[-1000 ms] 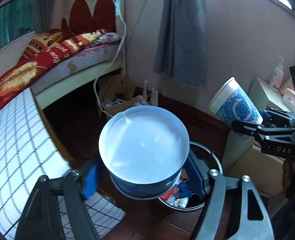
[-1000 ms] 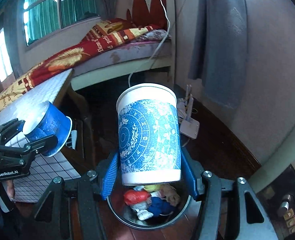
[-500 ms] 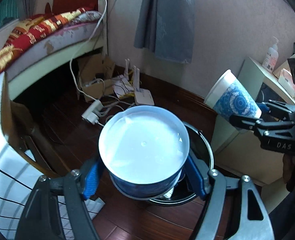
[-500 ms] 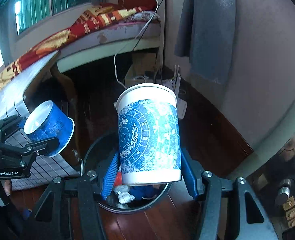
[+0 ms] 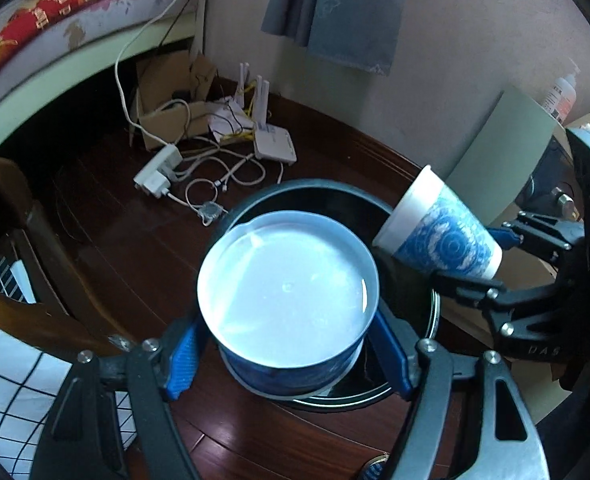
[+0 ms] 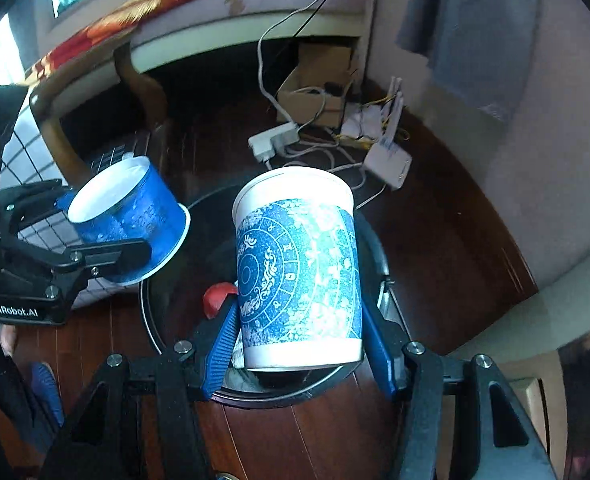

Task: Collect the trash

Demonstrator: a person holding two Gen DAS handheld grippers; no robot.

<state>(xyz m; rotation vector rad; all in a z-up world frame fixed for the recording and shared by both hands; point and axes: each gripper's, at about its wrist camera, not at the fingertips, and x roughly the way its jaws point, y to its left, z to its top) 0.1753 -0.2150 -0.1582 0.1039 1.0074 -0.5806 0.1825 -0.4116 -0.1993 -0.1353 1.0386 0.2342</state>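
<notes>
Both grippers have dropped toward the black bin (image 5: 327,196): the left gripper (image 5: 287,344) clamps a bowl (image 5: 287,292), the right gripper (image 6: 299,340) a tall cup (image 6: 299,264) (release looks imminent).

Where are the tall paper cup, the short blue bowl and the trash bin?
tall paper cup (image 6: 299,276), right wrist view, patterned side wall
short blue bowl (image 5: 287,292), left wrist view, white underside
trash bin (image 5: 315,190), left wrist view, far rim
</notes>
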